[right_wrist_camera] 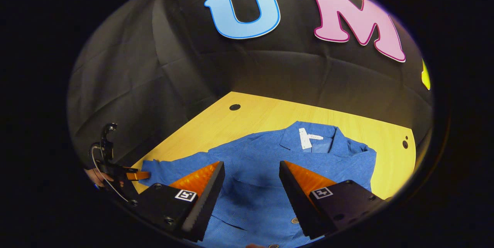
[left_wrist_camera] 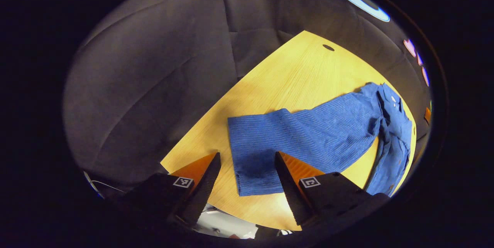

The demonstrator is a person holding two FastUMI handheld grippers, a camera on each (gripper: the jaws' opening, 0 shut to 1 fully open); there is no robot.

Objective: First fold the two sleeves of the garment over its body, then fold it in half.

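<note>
A blue ribbed garment (right_wrist_camera: 254, 151) lies flat on the yellow wooden table (right_wrist_camera: 270, 114), collar and white label (right_wrist_camera: 305, 138) at the far side. One sleeve (left_wrist_camera: 308, 132) stretches out across the table, and its cuff (left_wrist_camera: 254, 170) lies between the fingers of my left gripper (left_wrist_camera: 247, 154), which is open just above it. The garment's body (left_wrist_camera: 391, 140) is bunched at the right of the left gripper view. My right gripper (right_wrist_camera: 251, 163) hovers open over the chest of the garment, holding nothing. The left gripper (right_wrist_camera: 135, 175) shows at the sleeve end, held by a hand (right_wrist_camera: 93, 176).
Black cloth walls close in behind and beside the table. A small round hole (right_wrist_camera: 234, 107) sits near the table's far left corner, and two small dots (right_wrist_camera: 404, 143) near its right edge. The table's near edge (left_wrist_camera: 247, 217) runs just under my left gripper.
</note>
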